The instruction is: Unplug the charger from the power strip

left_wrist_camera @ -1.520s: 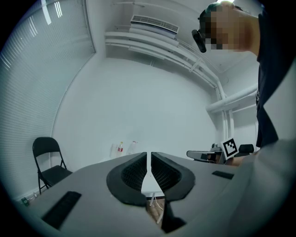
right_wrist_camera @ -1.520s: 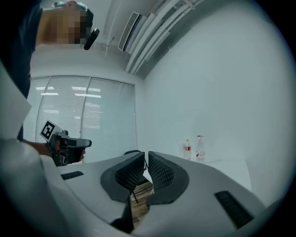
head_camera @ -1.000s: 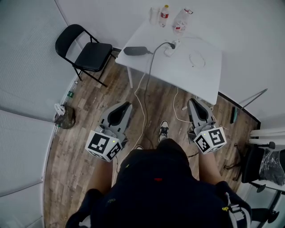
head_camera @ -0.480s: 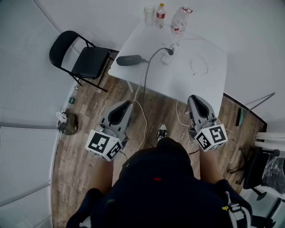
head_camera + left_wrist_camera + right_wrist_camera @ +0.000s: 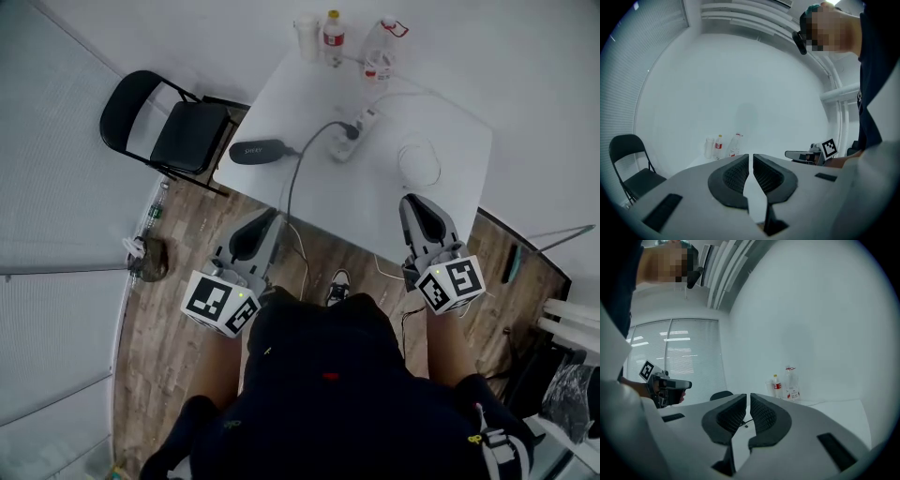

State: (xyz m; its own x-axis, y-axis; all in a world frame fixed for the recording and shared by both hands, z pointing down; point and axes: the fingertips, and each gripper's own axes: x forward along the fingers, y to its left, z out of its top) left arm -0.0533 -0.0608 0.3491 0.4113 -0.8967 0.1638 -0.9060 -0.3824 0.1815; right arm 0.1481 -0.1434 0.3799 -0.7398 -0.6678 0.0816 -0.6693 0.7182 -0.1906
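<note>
Lying ahead on the table [image 5: 281, 94], the power strip [image 5: 349, 141] is angled away, nearer the right gripper [image 5: 413, 202] than the left gripper [image 5: 265, 218]. Both are clenched, empty.

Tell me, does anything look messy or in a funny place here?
A little. The black charger brick lies right at the table's left edge, and a dark cord from the power strip droops over the front edge toward the floor, where white cables trail. Nothing looks spilled or broken.
</note>
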